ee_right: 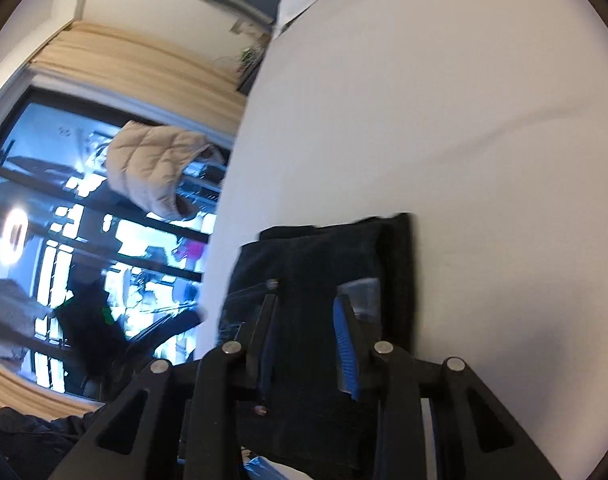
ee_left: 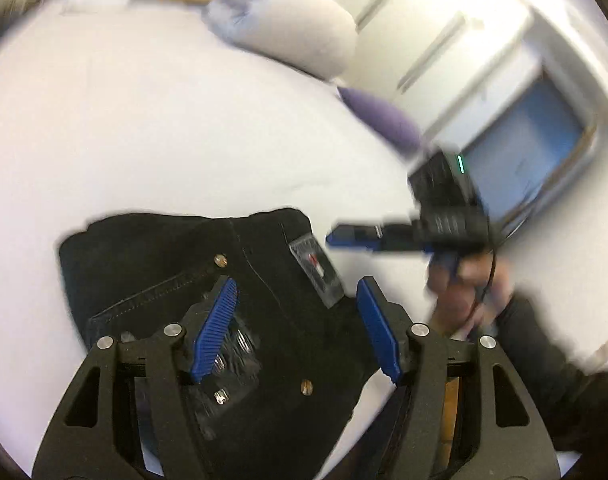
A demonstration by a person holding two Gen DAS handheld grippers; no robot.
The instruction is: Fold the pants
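Pants [ee_left: 175, 280]: we find them black, lying as a compact squarish bundle on the white bed [ee_left: 183, 120], near its near edge and, in the right wrist view, close beside its left edge.

Nearest the lens in the left wrist view, the left gripper [ee_left: 297, 320] hangs over the bundle with its jaws spread wide; the blue pads [ee_left: 217, 328] stand clear on either side of the cloth and press on nothing. Rivets [ee_left: 221, 260] and a seam line show on the top layer, and a clear plastic tag [ee_left: 316, 270] lies at the bundle's right side.

In the right wrist view, the right gripper [ee_right: 308, 344] sits low over the same bundle with its jaws partly apart. Dark cloth shows in the gap between them, but we cannot confirm that either pad bears on it; we judge the cloth released.

Further out, the bundle's far edge reads straight, with stacked layers visible at its far right corner [ee_right: 400, 224]. Beyond it the bed is bare up to the pillows [ee_left: 295, 28] at the far end.

Our judgement: the folding is essentially complete. The garment is reduced to a stacked packet, no leg trails out, and neither tool holds it. What may remain is a final smoothing or squaring of the top layer, which looks slightly skewed in the blurred left view, and withdrawal of both tools.
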